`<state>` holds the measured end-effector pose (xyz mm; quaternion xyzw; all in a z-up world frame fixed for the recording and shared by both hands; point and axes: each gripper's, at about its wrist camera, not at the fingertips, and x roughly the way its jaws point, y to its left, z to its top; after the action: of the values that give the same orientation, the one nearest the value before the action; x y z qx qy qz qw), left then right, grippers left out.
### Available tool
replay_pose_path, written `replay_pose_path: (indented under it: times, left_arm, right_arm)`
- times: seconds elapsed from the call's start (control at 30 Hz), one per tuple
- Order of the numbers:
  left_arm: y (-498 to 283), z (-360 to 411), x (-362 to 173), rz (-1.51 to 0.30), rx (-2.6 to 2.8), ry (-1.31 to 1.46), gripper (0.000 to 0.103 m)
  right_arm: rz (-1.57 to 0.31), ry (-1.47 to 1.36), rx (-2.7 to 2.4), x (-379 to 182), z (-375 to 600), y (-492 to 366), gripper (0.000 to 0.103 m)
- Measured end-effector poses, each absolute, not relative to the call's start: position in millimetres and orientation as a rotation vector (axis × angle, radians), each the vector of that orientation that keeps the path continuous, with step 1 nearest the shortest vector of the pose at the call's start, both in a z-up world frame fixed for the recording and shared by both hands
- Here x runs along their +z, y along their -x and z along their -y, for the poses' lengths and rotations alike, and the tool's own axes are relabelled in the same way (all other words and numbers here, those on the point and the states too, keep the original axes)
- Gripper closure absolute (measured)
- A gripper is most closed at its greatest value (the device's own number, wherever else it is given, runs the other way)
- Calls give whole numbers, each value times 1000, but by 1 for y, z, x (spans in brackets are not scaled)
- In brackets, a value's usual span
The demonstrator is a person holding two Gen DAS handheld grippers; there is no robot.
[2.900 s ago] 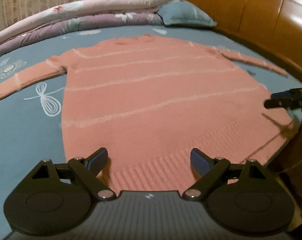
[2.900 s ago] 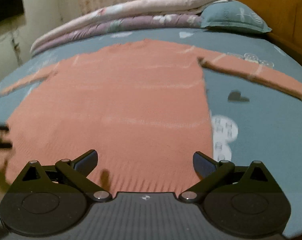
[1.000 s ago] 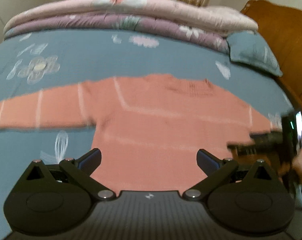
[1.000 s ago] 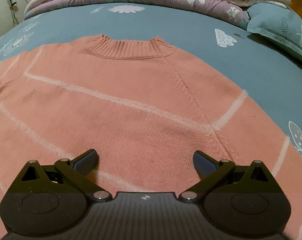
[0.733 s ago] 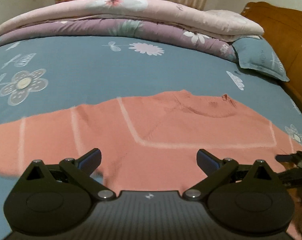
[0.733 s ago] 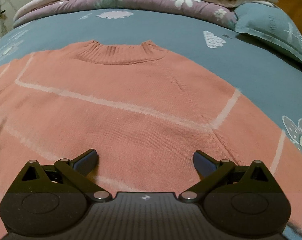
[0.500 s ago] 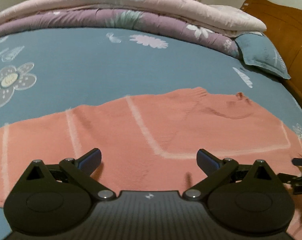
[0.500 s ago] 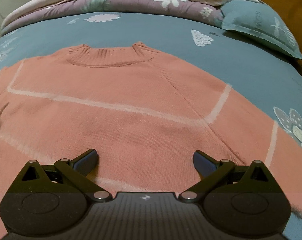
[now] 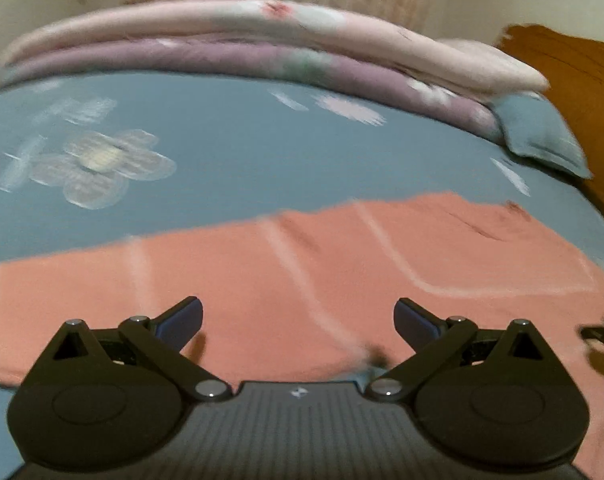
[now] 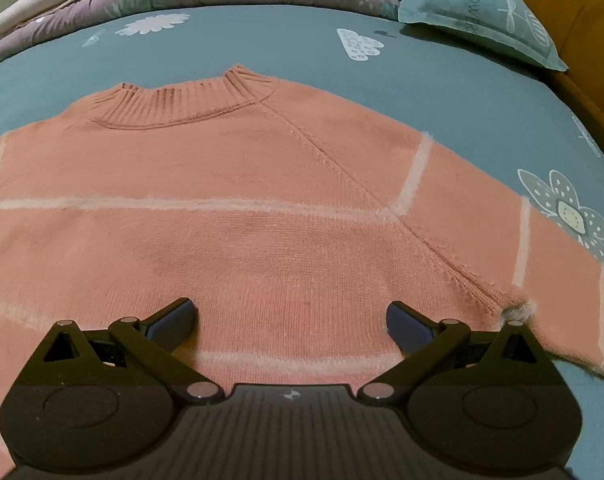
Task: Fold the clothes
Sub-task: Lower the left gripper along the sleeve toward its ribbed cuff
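Observation:
A salmon-pink knit sweater (image 10: 262, 208) with thin pale stripes lies flat on the blue flowered bedsheet (image 10: 441, 92), its ribbed collar (image 10: 174, 104) pointing away from me. In the blurred left wrist view the sweater (image 9: 341, 264) spreads across the lower half, its left sleeve (image 9: 62, 292) running out to the left. My left gripper (image 9: 298, 320) hovers open over the sleeve's join with the body, nothing between its fingers. My right gripper (image 10: 288, 320) stands open low over the chest, left of the right armpit seam (image 10: 513, 308). The tip of the other gripper (image 9: 601, 330) shows at the right edge.
Folded pink and purple quilts (image 9: 262, 48) are stacked along the far side of the bed. A blue pillow (image 10: 473, 12) lies at the far right by the wooden headboard (image 9: 573, 76). Bare sheet surrounds the sweater.
Both grippers travelled from the hem up to the shoulders. Over the last second the left one swung left toward the sleeve and the right one slid right toward the armpit. Both stayed open.

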<state>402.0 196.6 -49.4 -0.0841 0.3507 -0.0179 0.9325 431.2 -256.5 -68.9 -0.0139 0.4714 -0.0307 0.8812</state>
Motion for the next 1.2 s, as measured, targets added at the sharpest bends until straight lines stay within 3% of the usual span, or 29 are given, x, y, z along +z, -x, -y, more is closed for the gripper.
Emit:
replay_pose_path:
  times: [0.23, 0.8, 1.2]
  left_arm:
    - [-399, -262, -73, -771, 137, 234, 2]
    - [-353, -303, -56, -663, 127, 273, 2]
    - [-337, -335, -65, -731, 226, 397, 2]
  right_arm:
    - [-977, 22, -90, -70, 253, -432, 0]
    - [-958, 1, -140, -72, 250, -433, 0]
    - [-950, -8, -153, -72, 251, -434, 0]
